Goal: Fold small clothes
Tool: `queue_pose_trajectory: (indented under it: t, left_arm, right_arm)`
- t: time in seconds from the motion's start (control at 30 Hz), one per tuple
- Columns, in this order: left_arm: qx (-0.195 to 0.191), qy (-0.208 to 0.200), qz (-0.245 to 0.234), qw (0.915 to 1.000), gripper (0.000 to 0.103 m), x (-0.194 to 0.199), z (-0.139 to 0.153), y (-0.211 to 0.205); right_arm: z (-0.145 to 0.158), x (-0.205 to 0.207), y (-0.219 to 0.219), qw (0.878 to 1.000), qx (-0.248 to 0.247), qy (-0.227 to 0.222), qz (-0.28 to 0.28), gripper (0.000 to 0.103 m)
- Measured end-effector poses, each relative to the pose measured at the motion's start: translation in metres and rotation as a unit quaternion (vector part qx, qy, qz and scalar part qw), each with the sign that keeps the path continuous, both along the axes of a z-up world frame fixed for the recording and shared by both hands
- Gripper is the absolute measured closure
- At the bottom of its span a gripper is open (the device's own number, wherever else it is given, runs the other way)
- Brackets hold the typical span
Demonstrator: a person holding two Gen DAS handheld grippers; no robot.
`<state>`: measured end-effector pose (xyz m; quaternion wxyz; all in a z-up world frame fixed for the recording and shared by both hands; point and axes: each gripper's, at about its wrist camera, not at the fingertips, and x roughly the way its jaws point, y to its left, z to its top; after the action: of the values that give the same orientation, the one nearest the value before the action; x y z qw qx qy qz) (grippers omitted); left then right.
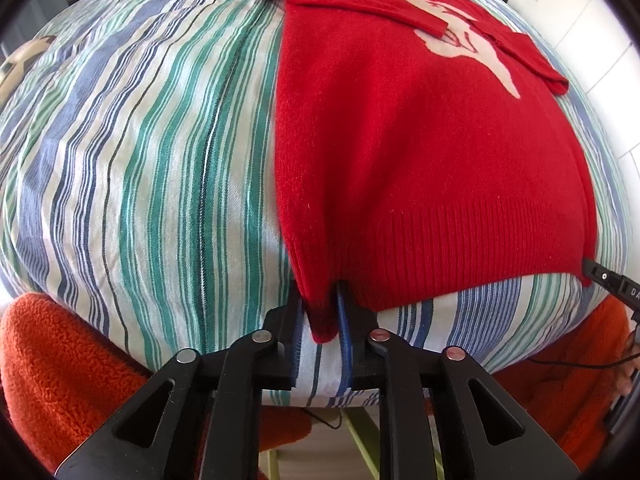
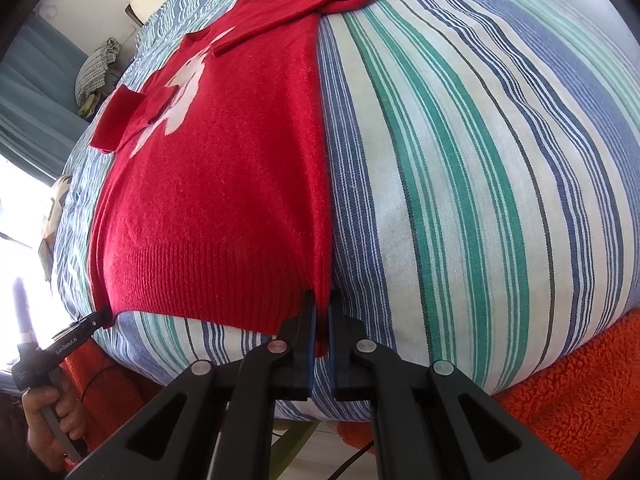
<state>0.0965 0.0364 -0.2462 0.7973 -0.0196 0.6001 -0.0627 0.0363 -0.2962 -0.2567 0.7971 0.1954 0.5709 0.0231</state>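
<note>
A red knit sweater (image 1: 420, 160) (image 2: 220, 200) with a white animal motif (image 1: 460, 40) lies flat on a striped bedsheet (image 1: 160, 160), both sleeves folded across its chest. My left gripper (image 1: 320, 302) stands at the hem's left corner. Its jaws are slightly apart, and the corner hangs loosely between them. At the hem's other corner my right gripper (image 2: 322, 306) is shut on the ribbed edge. Each gripper's tip also shows at the edge of the other view: the right gripper (image 1: 600, 276) and the left gripper (image 2: 98, 318).
The striped sheet (image 2: 460, 160) spreads wide on both sides of the sweater. Orange fleece (image 1: 60, 360) (image 2: 560, 400) borders the near edge. A person's hand (image 2: 48, 432) holds the left gripper's handle. A checked cloth bundle (image 2: 98, 68) lies at the bed's far end.
</note>
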Motion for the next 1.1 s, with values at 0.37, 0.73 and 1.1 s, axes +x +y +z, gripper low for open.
queue_pose_trajectory:
  t: [0.37,0.73,1.1]
  left_arm:
    - [0.018,-0.014,0.039,0.9990,0.033,-0.046,0.044,0.057]
    - [0.006,-0.058,0.114,0.9918,0.028,-0.045,0.089,0.090]
    - [0.033,-0.032,0.175,0.9835,0.027,-0.069,0.079,0.126]
  right_arm:
    - [0.055,-0.003,-0.023,0.990,-0.125,0.019,0.059,0.084]
    - [0.080,0.193,0.104,0.906,-0.234,-0.152,0.318,0.042]
    - [0.090,0.247,0.011,0.961,-0.186,-0.175,0.106,0.096]
